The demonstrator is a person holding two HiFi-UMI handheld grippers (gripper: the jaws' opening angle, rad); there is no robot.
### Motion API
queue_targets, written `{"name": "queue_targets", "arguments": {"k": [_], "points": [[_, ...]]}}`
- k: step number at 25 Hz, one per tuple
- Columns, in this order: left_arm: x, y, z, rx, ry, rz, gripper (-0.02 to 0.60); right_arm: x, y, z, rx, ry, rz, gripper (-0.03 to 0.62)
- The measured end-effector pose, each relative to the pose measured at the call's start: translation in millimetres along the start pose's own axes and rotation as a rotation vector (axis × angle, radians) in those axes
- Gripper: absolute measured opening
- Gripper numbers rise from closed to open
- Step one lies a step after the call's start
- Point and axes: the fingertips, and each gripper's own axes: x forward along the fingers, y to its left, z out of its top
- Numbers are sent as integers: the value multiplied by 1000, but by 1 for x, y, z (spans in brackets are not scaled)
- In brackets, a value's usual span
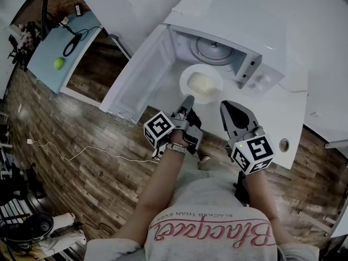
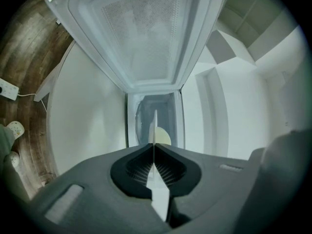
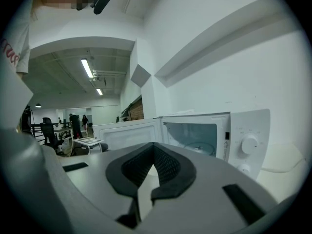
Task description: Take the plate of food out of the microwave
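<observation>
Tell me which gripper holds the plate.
The left gripper: its jaws pinch the plate by the rim. The right gripper is shut on nothing.

white round plate of food (image 1: 201,84): before opening of white box-shaped microwave (image 1: 244,31), edge between left gripper (image 1: 188,99) jaws | microwave door (image 1: 138,75): swung left | round glass turntable (image 1: 213,49): in cavity | right gripper (image 1: 225,106): just right of plate | microwave: on white counter (image 1: 293,110)

Plate (image 1: 215,76) near rim hidden under left tongs (image 1: 188,99); food (image 1: 200,84) unidentifiable.

Overhead plus 2 level views: microwave (image 1: 239,23)
</observation>
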Motion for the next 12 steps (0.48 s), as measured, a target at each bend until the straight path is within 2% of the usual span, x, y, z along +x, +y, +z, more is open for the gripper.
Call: {"name": "queue_targets", "arguments": {"k": [12], "points": [[-20, -21, 1, 9, -9, 6, 14, -6, -2, 17, -20, -20, 14, 6]]}}
